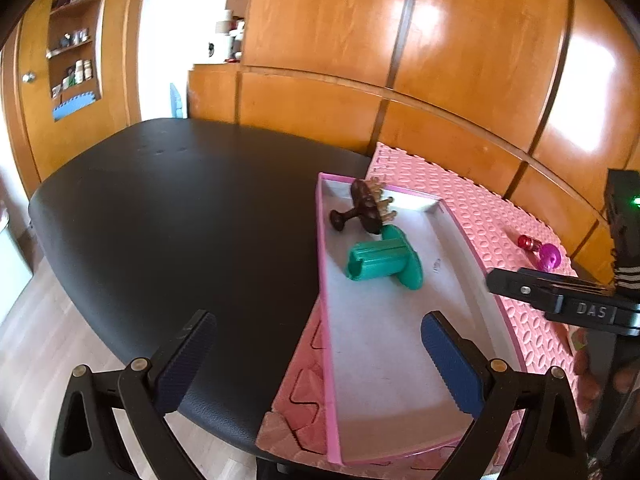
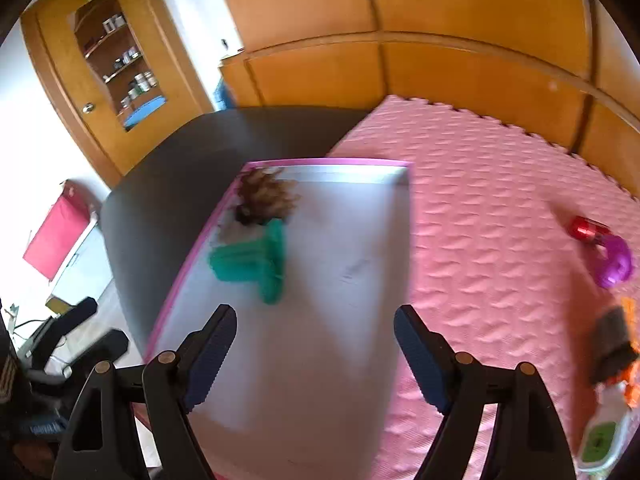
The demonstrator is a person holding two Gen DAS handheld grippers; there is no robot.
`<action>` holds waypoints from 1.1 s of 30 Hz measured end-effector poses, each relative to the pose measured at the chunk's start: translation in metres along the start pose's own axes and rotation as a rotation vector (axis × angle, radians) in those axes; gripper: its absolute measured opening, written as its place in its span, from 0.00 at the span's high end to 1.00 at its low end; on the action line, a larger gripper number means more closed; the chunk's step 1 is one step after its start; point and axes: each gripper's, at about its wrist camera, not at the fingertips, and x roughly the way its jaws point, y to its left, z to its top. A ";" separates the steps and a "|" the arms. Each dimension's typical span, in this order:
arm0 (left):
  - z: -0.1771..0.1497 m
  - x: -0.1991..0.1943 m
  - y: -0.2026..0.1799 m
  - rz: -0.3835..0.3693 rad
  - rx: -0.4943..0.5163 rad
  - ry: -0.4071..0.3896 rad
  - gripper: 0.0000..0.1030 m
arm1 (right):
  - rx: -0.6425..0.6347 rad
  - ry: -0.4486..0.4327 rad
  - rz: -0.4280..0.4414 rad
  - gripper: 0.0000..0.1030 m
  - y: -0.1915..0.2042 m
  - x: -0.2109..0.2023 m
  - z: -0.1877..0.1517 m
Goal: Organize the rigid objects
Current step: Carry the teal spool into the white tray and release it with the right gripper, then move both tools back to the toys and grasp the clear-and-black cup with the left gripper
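While both claws gape empty, the right claw [image 1: 496,280] reads, seemingly, "DAS" above the tray [image 1: 328,320].

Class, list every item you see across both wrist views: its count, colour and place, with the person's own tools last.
Tray: one, pink rim, grey floor, lying partly on the mat and partly on the table.
Brush: one, dark brown, far corner of the tray.
Green holder: one, teal, lying on its side in the tray, next to the brush.
Purple and red toy: one, on the mat to the right of the tray.
Foam mat: one, pink, on the table's right part.
Table: one, black.
Cupboards: orange-brown wood, behind the table.
Items at right edge: blurred, kind unclear.
Left tool: one, black, blue pads, open, empty.
Right tool: one, same build, open, empty.
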 end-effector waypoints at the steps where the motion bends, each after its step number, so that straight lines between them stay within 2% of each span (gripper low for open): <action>1: 0.001 0.000 -0.003 -0.004 0.010 -0.002 0.00 | 0.006 -0.004 -0.007 0.20 -0.007 -0.005 -0.002; 9: 0.009 -0.007 -0.036 -0.059 0.093 -0.039 0.00 | 0.131 -0.066 -0.119 0.20 -0.091 -0.056 -0.018; 14: 0.014 -0.006 -0.061 -0.077 0.162 -0.068 0.00 | 0.260 -0.111 -0.210 0.20 -0.157 -0.091 -0.032; 17: 0.015 0.000 -0.079 -0.115 0.195 -0.037 0.00 | 0.356 -0.142 -0.254 0.20 -0.198 -0.111 -0.042; 22: 0.021 0.012 -0.107 -0.137 0.239 0.024 0.00 | 0.515 -0.185 -0.328 0.20 -0.264 -0.129 -0.065; 26: 0.023 0.020 -0.128 -0.170 0.264 0.054 0.00 | 0.654 -0.238 -0.317 0.20 -0.303 -0.135 -0.091; 28: 0.022 0.024 -0.141 -0.174 0.278 0.062 0.00 | 0.740 -0.221 -0.290 0.20 -0.320 -0.134 -0.099; 30: 0.021 0.029 -0.153 -0.191 0.292 0.079 0.00 | 0.778 -0.245 -0.259 0.20 -0.328 -0.138 -0.103; 33: 0.018 0.040 -0.174 -0.246 0.303 0.135 0.00 | 0.814 -0.224 -0.236 0.20 -0.333 -0.138 -0.106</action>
